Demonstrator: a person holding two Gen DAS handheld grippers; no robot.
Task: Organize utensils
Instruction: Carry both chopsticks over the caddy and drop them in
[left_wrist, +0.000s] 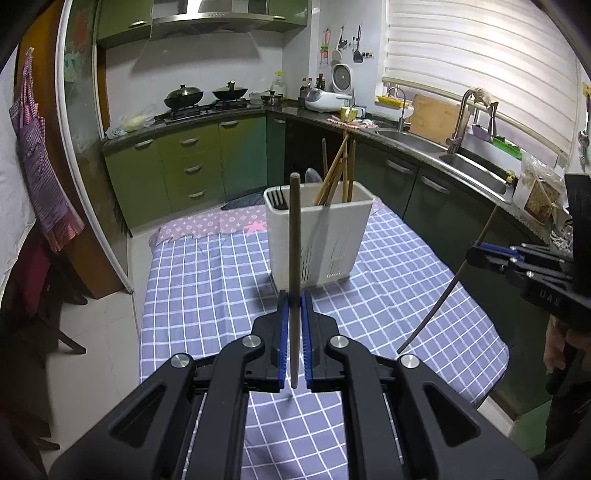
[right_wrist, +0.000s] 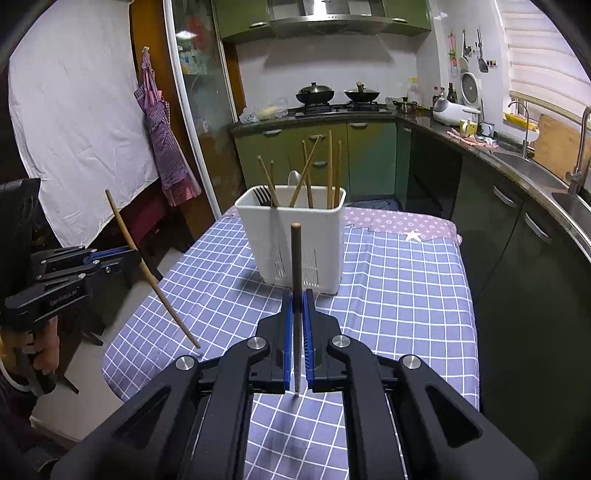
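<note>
Two chopsticks are out of the white utensil holder (left_wrist: 318, 236), one in each pair of tongs. The left tongs (left_wrist: 294, 295), on the near side of the holder, are pressed together on a brown chopstick (left_wrist: 294, 258) that stands upright between the blue pads. The right tongs (right_wrist: 297, 295), also on the near side of the holder, pinch a second chopstick (right_wrist: 296, 280), upright with its dark tip toward the cloth.

In the holder's right-hand part, seen from the right wrist camera, stand about six wooden chopsticks (right_wrist: 329, 170), some upright and some leaning across each other. Its left part holds one dark fork (right_wrist: 263, 195), and one spoon (right_wrist: 294, 179) rises behind it.

The holder stands on the desk (right_wrist: 406, 295), which is covered with a blue-and-white checked cloth; beyond the holder lies a strip of mauve patterned cloth (right_wrist: 399, 221). Farther behind it are green kitchen cabinets (left_wrist: 192, 166), two black woks (left_wrist: 184, 96) on a hob, and a steel sink (left_wrist: 476, 171) to the right.
</note>
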